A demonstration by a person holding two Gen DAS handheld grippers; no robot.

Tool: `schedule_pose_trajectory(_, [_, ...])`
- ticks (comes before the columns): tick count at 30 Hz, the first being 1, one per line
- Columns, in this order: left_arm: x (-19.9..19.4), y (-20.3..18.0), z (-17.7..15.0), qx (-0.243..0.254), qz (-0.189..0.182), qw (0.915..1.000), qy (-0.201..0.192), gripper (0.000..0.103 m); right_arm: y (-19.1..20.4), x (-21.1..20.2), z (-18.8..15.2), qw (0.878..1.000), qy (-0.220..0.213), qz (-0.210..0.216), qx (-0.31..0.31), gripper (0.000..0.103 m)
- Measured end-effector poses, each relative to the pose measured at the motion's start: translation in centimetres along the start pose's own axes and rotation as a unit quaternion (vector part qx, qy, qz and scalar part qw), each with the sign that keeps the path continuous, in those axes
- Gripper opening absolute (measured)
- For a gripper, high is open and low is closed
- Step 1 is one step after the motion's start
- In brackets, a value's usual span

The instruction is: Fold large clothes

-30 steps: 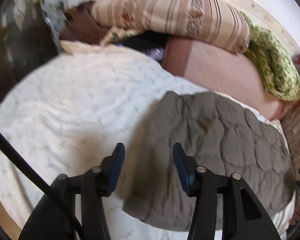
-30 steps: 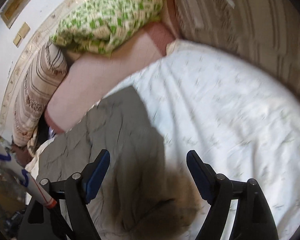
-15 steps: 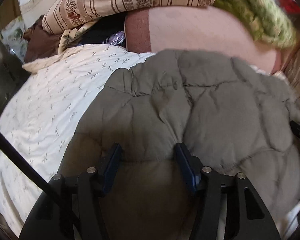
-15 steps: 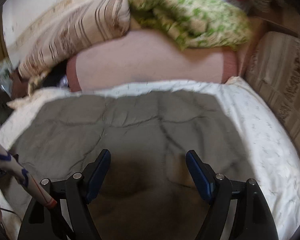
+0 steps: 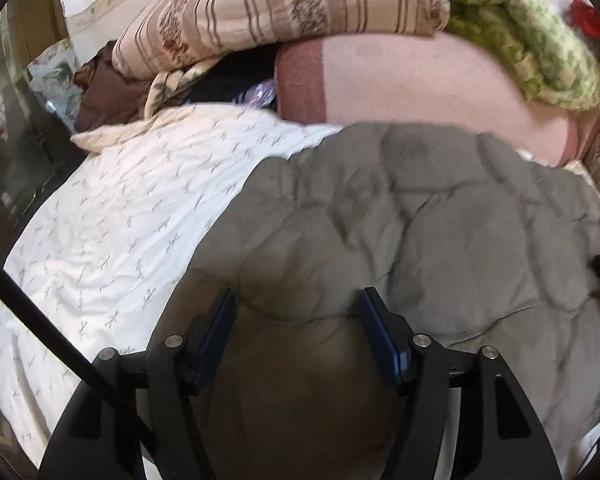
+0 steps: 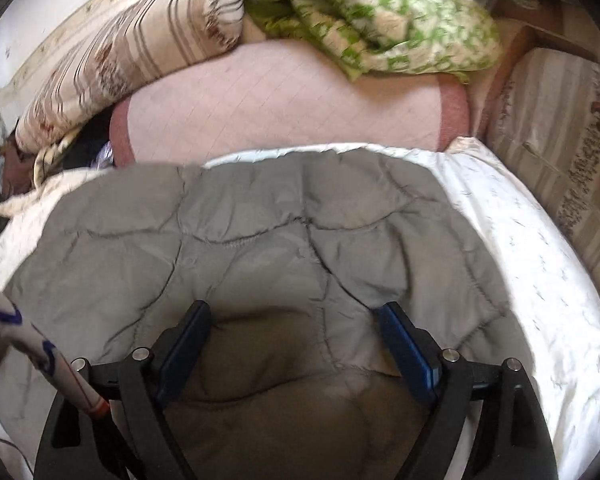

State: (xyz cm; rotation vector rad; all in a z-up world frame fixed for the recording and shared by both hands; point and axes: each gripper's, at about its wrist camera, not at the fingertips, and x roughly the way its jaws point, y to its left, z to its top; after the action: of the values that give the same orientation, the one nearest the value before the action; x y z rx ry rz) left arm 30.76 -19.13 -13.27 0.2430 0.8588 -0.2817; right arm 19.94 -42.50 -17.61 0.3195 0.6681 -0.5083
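A grey quilted padded garment lies folded flat on the white patterned bed sheet. It fills the middle of the right wrist view too. My left gripper is open, its blue pads just above the garment's near left part. My right gripper is open and empty, low over the garment's near edge. Neither holds any cloth. The garment's near edge is hidden under the grippers.
At the bed's head lie a pink bolster, a striped beige pillow and a green-patterned blanket. Brown and dark clothes are piled at the far left. A striped cushion stands at the right.
Both grippers swung from the sides of the bed to face the garment head-on and came down close over it. Both stayed open.
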Motion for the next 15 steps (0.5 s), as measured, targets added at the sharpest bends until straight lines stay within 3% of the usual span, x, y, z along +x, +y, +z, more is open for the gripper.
schedule_pose_trajectory(4, [0.6, 0.1, -0.2, -0.005, 0.001, 1.0, -0.002, 0.074, -0.8, 1.7, -0.6, 1.0, 0.017, 0.008, 0.013, 0.092])
schedule_pose_trajectory(9, [-1.4, 2.5, -1.0, -0.023, 0.033, 0.9987, -0.033, 0.074, -1.8, -1.2, -0.9, 0.999, 0.003, 0.003, 0.036, 0.092])
schedule_pose_trajectory(12, [-0.1, 5.5, -1.7, -0.07, 0.025, 0.9972, 0.01, 0.074, -2.9, -2.5, -1.9, 0.999, 0.007, -0.025, 0.037, 0.092])
schedule_pose_trajectory(15, [2.5, 8.4, -2.4, -0.134, -0.041, 0.9879, 0.066, 0.077, -4.3, -2.5, -2.6, 0.998, 0.009, -0.052, 0.032, 0.092])
